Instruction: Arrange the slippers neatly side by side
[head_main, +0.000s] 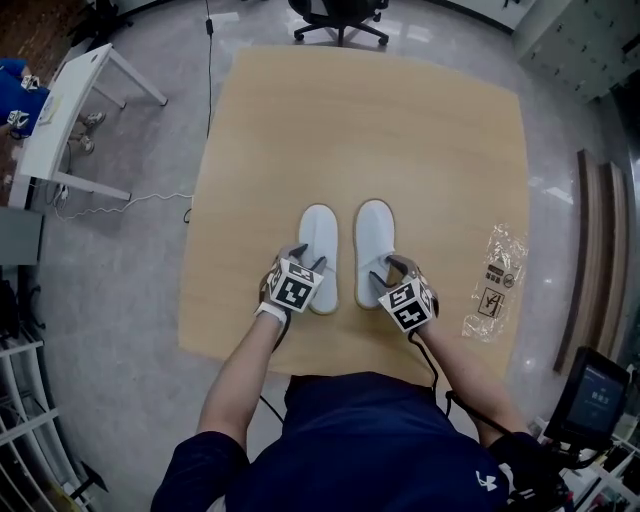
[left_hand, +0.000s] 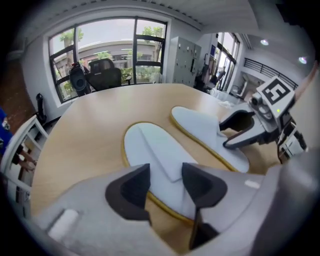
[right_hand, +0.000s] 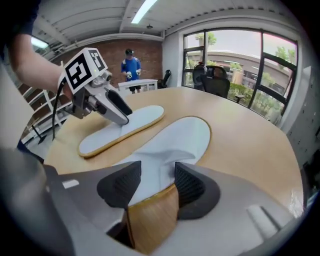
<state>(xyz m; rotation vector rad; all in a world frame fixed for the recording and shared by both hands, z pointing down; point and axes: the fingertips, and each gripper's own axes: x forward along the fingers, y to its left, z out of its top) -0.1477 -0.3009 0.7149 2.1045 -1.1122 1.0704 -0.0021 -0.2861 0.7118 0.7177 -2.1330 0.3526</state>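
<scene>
A pale grey polished floor (head_main: 130, 330) fills the edges of the head view. At its centre stands a large light-wood table (head_main: 360, 130) with rounded corners, and most of the top is bare. In the upper left of that view stands a white side table (head_main: 70, 110), and a thin cable (head_main: 120, 205) trails over the floor just below it. A black office chair (head_main: 340, 20) sits at the top edge, past the far side of the big table. At the lower right corner a dark screen (head_main: 592, 395) glows faintly. The gripper views show the walls. Tall dark-framed windows (left_hand: 115, 45) look onto trees and buildings in the upper left of the left gripper view, and a brick wall (right_hand: 125, 60) stands in the upper left of the right gripper view.

The two white slippers lie just below the middle of the head view, close and roughly parallel with a narrow strip of wood between them. The left slipper (head_main: 319, 240) is on the left and the right slipper (head_main: 374, 235) is on the right. Both have thin yellow edging.

The left gripper (head_main: 300, 258) is over the near end of the left slipper. Its jaws are apart and the white fabric shows in the gap, unpinched. The right gripper (head_main: 393, 266) stands the same way over the right slipper's near end, jaws apart. A crumpled clear plastic bag (head_main: 497, 285) lies at the table's right edge.
</scene>
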